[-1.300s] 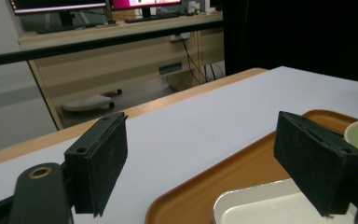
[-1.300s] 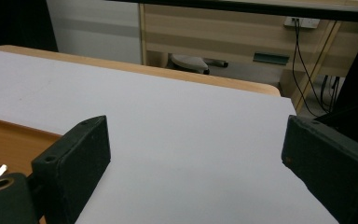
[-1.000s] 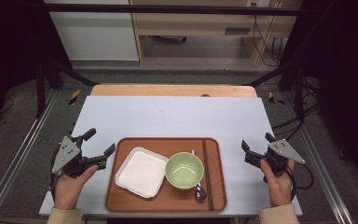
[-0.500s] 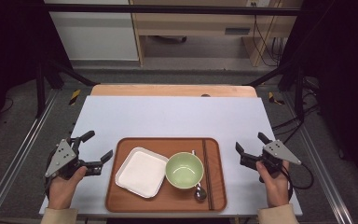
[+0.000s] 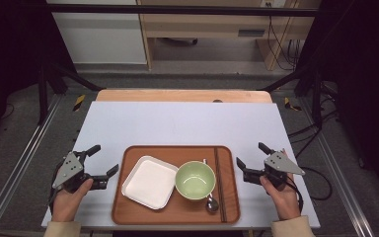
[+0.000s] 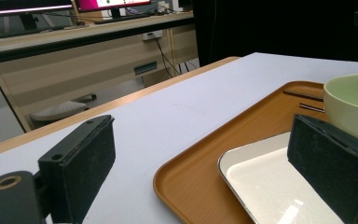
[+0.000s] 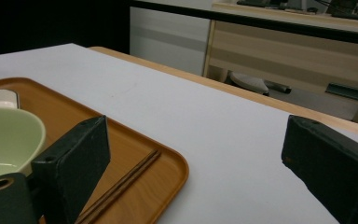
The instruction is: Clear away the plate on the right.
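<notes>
Brown rectangular plastic tray (image 5: pixel 177 210) sits at the near middle of the pale grey desk (image 5: pixel 182 123), long axis running left to right across the person's front

On the tray: white square plate (image 5: pixel 149 181) at left, light green round bowl (image 5: pixel 195 179) at centre, dark chopsticks (image 5: pixel 218 182) lying front to back along the right part, a metal spoon (image 5: pixel 211 203) just beside the bowl's near right

Left tool (image 5: pixel 100 165) stands off the tray's left short edge, jaws spread wide and holding nothing. Left gripper view: one pad to each side, tray rim (image 6: pixel 177 179) and plate corner (image 6: pixel 261 186) between them, bowl (image 6: pixel 352 105) beyond the right pad

Right tool (image 5: pixel 253 159) stands off the tray's right short edge, jaws likewise apart and empty. Right gripper view: tray's rounded corner (image 7: pixel 175 170) and chopsticks (image 7: pixel 126 179) lie just inside the left pad, bare desk (image 7: pixel 233 154) across to the right pad

Key relation: tray lies between the two tools, each tool facing inward at its own short end, near it but not touching. Neither hand clearly nearer

Judgement: work in hand looks like a two-handed grip on the tray's ends. Each tool would need to travel inward along the tray's long axis and bring the raised rim between its pads before closing; rim is low and thin, so jaw height matters. Loaded tray could tip if one side bites first
</notes>
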Available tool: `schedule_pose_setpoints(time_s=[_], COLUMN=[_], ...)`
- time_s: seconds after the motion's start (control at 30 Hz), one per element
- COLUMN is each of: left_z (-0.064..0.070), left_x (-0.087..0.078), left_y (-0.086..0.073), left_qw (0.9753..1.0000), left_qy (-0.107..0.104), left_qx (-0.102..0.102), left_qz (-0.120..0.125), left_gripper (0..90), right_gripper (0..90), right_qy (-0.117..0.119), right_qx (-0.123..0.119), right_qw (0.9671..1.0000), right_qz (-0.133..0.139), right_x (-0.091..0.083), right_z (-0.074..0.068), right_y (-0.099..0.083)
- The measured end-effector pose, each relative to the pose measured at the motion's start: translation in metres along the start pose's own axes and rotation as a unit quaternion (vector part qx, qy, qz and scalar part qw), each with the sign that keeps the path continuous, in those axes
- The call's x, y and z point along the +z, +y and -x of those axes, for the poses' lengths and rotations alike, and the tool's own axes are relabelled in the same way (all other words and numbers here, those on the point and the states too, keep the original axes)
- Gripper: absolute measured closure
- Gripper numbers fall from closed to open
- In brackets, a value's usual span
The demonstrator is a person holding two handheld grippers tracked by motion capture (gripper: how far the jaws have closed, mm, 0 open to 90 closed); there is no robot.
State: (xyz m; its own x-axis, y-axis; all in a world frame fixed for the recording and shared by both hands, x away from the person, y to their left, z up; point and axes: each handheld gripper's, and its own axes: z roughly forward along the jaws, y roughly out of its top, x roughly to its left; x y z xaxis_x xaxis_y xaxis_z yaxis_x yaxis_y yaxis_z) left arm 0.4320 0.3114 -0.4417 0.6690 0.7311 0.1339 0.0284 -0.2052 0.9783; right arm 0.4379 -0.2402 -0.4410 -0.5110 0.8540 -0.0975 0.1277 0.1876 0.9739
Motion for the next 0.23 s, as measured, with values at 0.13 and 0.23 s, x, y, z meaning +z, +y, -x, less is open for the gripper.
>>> schedule_pose_setpoints(time_s=[0.13, 0.23], left_z=[0.0005, 0.0011], left_x=[0.0009, 0.0028], left_y=[-0.0009, -0.0014], left_qw=[1.0, 1.0], left_qy=[-0.002, -0.004], left_qx=[0.003, 0.003], left_qz=[-0.002, -0.003], left_gripper=[6.8, 6.7], right_gripper=[8.1, 8.0], right_qy=[0.007, 0.01], right_qx=[-0.013, -0.017], right_qw=[0.9999, 0.9998], right_qz=[0.002, 0.004], right_x=[0.0018, 0.002], right_z=[-0.0048, -0.0065], right_y=[-0.0003, -0.0006])
